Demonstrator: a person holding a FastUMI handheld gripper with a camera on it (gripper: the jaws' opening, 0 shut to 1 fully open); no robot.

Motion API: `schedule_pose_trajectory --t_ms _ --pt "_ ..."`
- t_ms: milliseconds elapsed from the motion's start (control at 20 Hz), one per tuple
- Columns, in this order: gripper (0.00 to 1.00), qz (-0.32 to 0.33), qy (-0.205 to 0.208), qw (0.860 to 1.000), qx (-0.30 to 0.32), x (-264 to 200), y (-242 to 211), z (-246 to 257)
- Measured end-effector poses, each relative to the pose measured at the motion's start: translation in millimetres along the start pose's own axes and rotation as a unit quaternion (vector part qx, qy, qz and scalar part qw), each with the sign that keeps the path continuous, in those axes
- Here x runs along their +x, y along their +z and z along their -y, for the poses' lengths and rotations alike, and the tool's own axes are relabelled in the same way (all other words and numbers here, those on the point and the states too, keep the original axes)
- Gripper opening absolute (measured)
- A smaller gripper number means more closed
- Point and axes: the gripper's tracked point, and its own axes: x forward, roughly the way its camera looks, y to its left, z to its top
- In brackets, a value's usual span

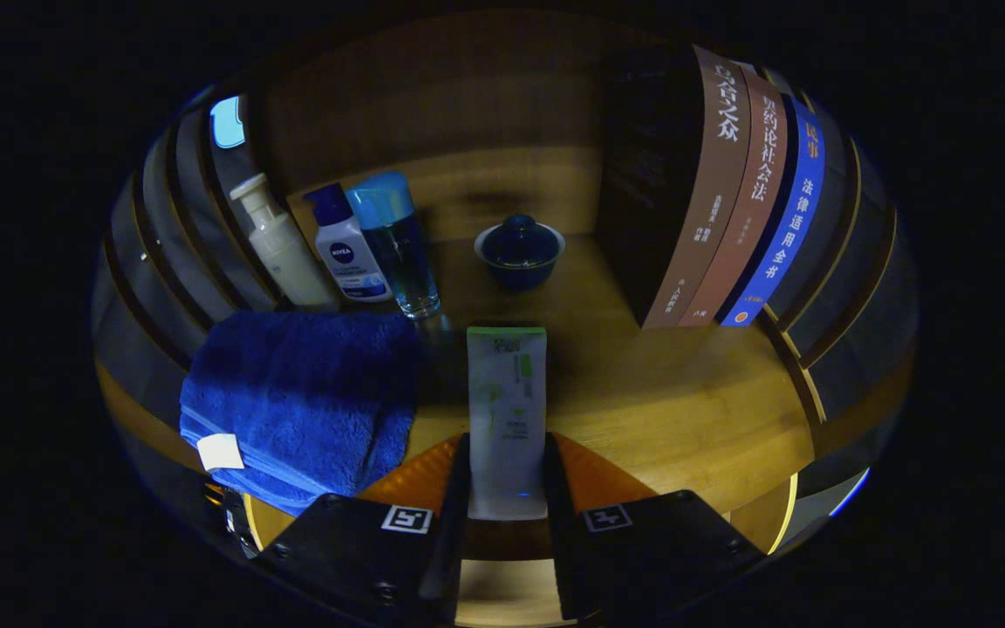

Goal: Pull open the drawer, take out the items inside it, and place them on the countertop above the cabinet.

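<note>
The gripper (pixel 507 488) is clamped on one white tube (pixel 507 410). Both fingers (pixel 453 488) press on its sides. The tube sticks out ahead of the fingers, with its green end pointing away, over the wooden top (pixel 686 401).

One blue towel (pixel 302 401) lies folded just beside the tube. It has one small white tag at its near corner. Its near edge is cut off behind one finger.

Three bottles (pixel 345 249) stand in a row beyond the towel, close together. One is white with a pump, one is white with a dark blue cap, and one is clear with a light blue cap. The foot of the pump bottle is hidden by the towel.

One small dark blue bowl (pixel 520 249) with a lid sits beyond the tube, well apart from it.

Three books (pixel 747 201) stand upright near the bowl, touching side by side. A dark thing next to them is too dim to make out.
</note>
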Motion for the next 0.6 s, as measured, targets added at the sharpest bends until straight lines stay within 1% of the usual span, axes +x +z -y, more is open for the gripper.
schedule_pose_trajectory --t_ms 200,300,450,600 --pt "0.49 -0.001 -0.002 1.0 0.003 3 -3 2" --pt "0.55 0.004 0.007 1.0 0.011 0 -1 -1" --pt "1.0 0.013 0.007 1.0 0.017 -14 4 1" --pt "1.0 0.03 0.005 0.999 0.014 -35 4 4"
